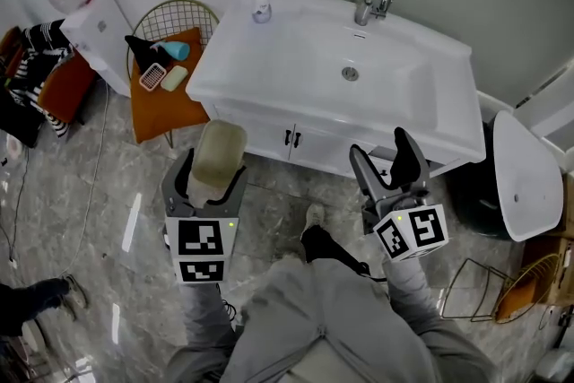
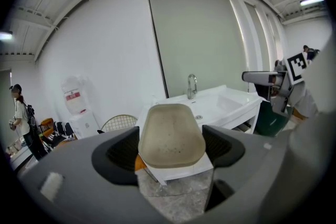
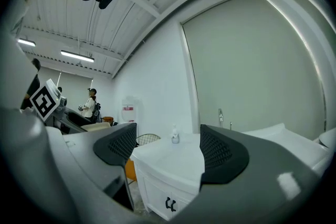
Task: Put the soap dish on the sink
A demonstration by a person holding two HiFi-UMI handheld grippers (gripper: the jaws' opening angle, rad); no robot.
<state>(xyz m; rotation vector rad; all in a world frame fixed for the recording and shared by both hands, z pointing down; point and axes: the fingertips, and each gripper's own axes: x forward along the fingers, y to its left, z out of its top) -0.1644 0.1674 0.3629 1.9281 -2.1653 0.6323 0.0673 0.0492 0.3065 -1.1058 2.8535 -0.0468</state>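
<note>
- An orange-cushioned chair with a wire back (image 1: pixel 161 114) stands at the left and carries a few small toiletries. Nothing there needs touching.
- The left gripper (image 1: pixel 213 166) pinches the beige, oval, matte soap dish (image 1: pixel 220 148) by its sides. The dish is in the air in front of the cabinet, short of the basin.
- I'd carry it up and forward onto the flat left deck of the glossy white ceramic sink (image 1: pixel 269 58). It should stay clear of the small pump bottle (image 1: pixel 261 9) and the curved chrome tap (image 1: pixel 372 0). That glaze looks slippery, so seat the dish before releasing.
- The right gripper (image 1: pixel 380 146) has its black ribbed jaws spread, with nothing between them.
</note>
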